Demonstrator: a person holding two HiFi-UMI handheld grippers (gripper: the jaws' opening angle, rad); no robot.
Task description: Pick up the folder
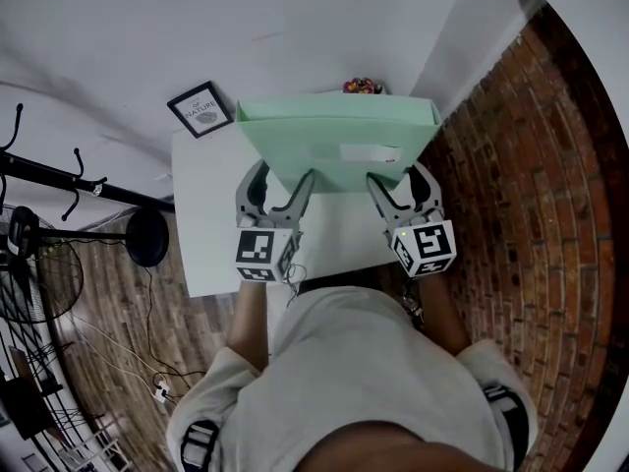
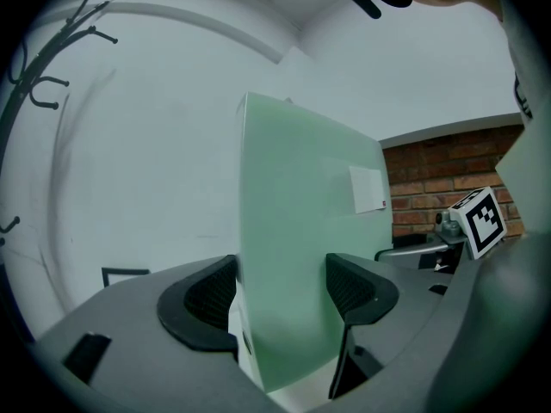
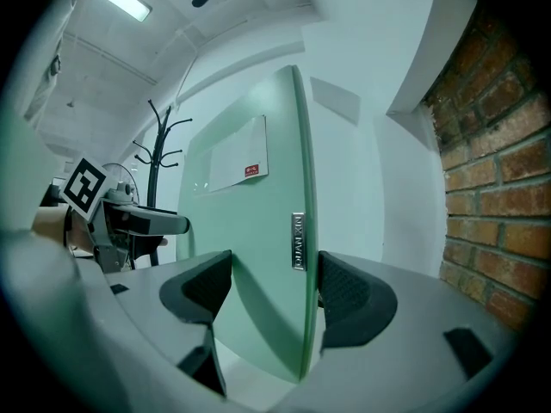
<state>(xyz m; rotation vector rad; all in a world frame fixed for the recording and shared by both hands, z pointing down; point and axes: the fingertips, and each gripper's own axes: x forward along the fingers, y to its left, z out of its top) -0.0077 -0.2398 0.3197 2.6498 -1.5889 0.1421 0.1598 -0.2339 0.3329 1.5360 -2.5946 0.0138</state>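
A pale green box folder (image 1: 334, 141) with a white label stands on edge over the white table (image 1: 211, 244), its lower corners held from my side. My left gripper (image 1: 282, 180) is shut on its lower left part, and in the left gripper view both pads of the left gripper (image 2: 280, 295) press the folder (image 2: 301, 231). My right gripper (image 1: 401, 180) is shut on the lower right part. In the right gripper view the folder (image 3: 258, 231) fills the gap of the right gripper (image 3: 274, 291), with a small metal tag at its spine.
A framed picture (image 1: 200, 109) lies at the table's far left corner. A small colourful thing (image 1: 362, 86) peeks out behind the folder. A black coat stand (image 1: 59, 180) and a fan (image 1: 29, 264) stand to the left. A brick wall (image 1: 531, 165) runs along the right.
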